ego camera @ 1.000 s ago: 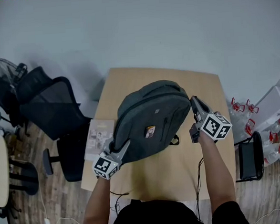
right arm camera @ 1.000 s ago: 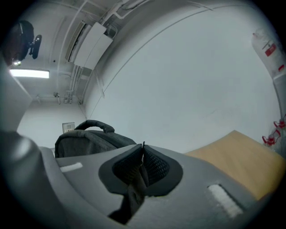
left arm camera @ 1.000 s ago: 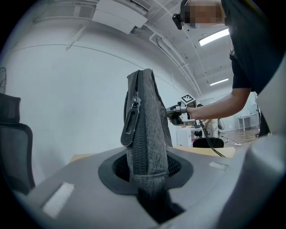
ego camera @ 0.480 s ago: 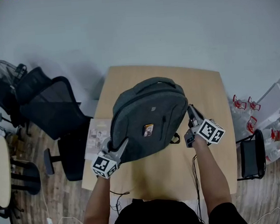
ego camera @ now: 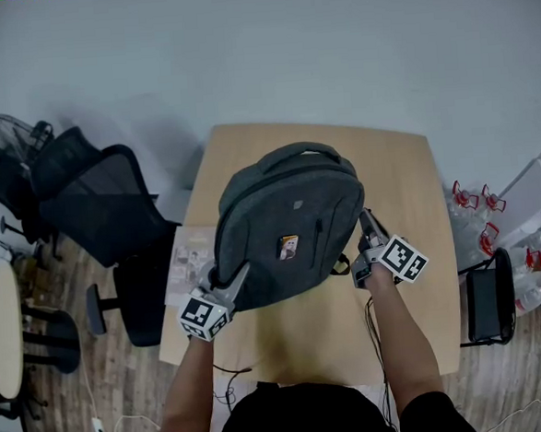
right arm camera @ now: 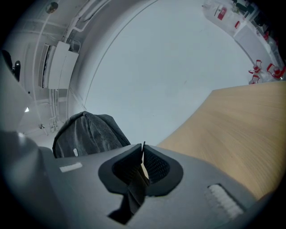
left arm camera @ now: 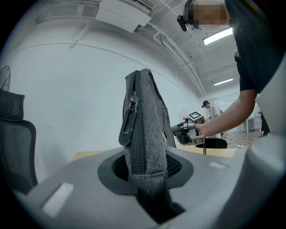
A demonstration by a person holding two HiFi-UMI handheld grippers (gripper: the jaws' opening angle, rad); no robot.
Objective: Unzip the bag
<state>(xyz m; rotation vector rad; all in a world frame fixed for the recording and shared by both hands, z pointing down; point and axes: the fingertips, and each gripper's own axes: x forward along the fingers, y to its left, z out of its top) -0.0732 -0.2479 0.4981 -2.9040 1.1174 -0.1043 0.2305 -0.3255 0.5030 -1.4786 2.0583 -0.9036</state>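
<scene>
**A:** Item and location?

**B:** One charcoal-grey woven-fabric backpack [ego camera: 289, 218]. It rests on the pale wooden table [ego camera: 397, 174] with its base toward us and its looped carry handle [ego camera: 298, 150] at the far end.

**A:** Handling?

**B:** We judge it soft, slack and light enough to slide when tugged, so it needs an anchor. Nearest us, our left gripper [ego camera: 241, 279] provides one. Its pads are clamped on a fold of the bag's lower seam, and a long dark zip pull [left arm camera: 127, 123] dangles just beside that fold. Opposite, our right gripper [ego camera: 367, 220] sits just beside the bag's right flank. Its jaws are nearly together and easing apart, with a thin dark strip [right arm camera: 135, 183] between the pads. We take the strip for a pull tab but cannot confirm it. For drawing the zip we would grip the tab, never the cloth.

**A:** Appearance?

**B:** A rounded shell in a matte weave, with a vertical pocket zip [ego camera: 316, 235] and a small orange tag [ego camera: 289, 247] on the front. We cannot tell how far the main zip stands open.
</scene>
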